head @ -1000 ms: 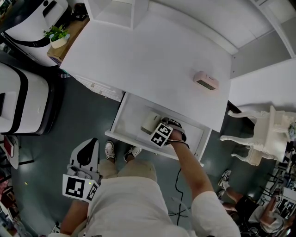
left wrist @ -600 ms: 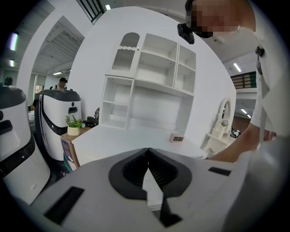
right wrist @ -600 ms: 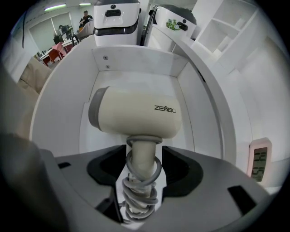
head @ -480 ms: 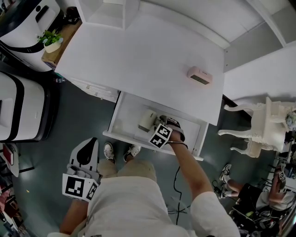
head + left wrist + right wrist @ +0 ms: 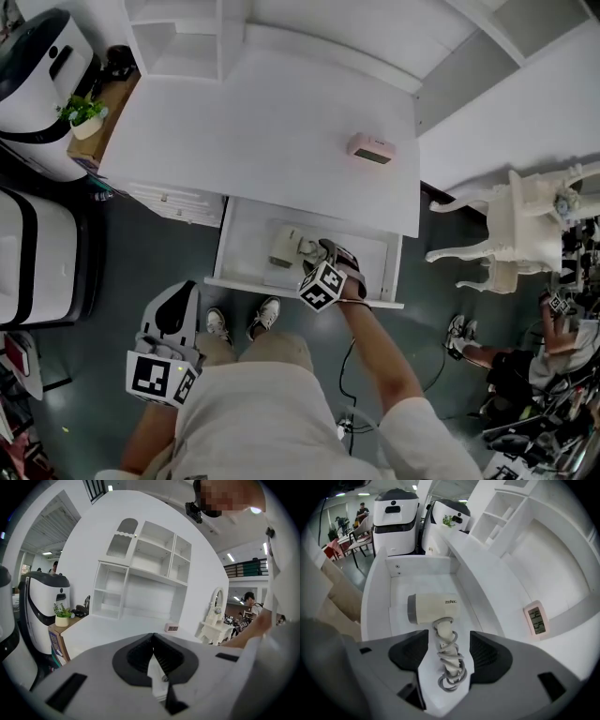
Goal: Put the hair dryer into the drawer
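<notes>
The cream hair dryer (image 5: 284, 246) lies on its side in the open white drawer (image 5: 300, 289), with its cord wound round the handle. In the right gripper view the dryer (image 5: 433, 607) sits just below and ahead of my right gripper (image 5: 447, 653). Its jaws are opening, and the handle shows in the gap between them, clear of both pads. From the head view my right gripper (image 5: 314, 253) hangs over the drawer's front half. My left gripper (image 5: 176, 307) is held low at my left side, shut and empty, with its jaws meeting (image 5: 153, 641).
A pink clock (image 5: 372, 149) stands on the white desk top (image 5: 262, 122) above the drawer. A potted plant (image 5: 82, 111) and a white-and-black appliance (image 5: 37, 66) are at the left, an ornate white chair (image 5: 525, 225) at the right. My feet are below the drawer front.
My right gripper has lifted off the hair dryer's handle and its jaws have spread. The dryer stays lying in the drawer. The left gripper has not moved.
</notes>
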### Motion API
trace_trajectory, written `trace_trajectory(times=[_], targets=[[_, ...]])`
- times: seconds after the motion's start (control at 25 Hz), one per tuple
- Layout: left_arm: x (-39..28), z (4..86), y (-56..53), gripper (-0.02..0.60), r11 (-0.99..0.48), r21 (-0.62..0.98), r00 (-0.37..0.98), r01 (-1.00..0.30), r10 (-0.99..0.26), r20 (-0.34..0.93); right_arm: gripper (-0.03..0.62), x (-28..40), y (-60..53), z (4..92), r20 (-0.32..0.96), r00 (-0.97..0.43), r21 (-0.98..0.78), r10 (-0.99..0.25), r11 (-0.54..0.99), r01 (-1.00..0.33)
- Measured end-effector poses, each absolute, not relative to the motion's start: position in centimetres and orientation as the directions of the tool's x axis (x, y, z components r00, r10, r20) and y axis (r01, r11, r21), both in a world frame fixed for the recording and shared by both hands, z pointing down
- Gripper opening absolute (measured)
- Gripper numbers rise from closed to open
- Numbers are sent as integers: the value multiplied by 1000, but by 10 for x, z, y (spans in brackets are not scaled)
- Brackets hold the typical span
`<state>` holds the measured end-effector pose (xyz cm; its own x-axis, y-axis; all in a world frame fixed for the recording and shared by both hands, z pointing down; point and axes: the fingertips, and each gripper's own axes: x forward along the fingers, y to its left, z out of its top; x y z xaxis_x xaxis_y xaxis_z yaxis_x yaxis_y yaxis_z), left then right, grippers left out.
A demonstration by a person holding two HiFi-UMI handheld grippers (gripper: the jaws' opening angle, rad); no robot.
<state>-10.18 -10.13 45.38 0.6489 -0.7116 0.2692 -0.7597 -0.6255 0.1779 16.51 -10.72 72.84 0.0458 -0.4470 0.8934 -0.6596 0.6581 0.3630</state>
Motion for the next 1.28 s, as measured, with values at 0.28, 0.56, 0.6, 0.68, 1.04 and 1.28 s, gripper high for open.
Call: trace_trajectory(times=[0.28, 0.56, 0.6, 0.68, 1.04, 1.28], targets=[[-109, 448, -94, 15, -690, 189, 715, -698, -662, 225, 278, 149, -75, 699, 881, -20, 199, -473, 407, -891], [-127, 440, -87, 15, -735, 181, 757, -654, -631, 172, 265, 129, -54, 674, 837, 14, 195, -546, 276, -941], [-130, 439, -86, 15, -739, 180, 761, -649, -628, 165, 259, 127, -54, 669, 829, 15, 184, -560, 247, -951], [-137, 435, -88, 15, -746, 178, 767, -642, -621, 159, 248, 124, -55, 657, 807, 11, 144, -591, 179, -973], [-152, 430, -96, 15, -781, 166, 798, -603, -587, 139, 196, 112, -40, 614, 743, 21, 14, -669, -15, -1000], [-138, 418, -106, 15, -808, 152, 822, -569, -559, 110, 139, 113, -28, 588, 681, 39, -61, -731, -110, -992]])
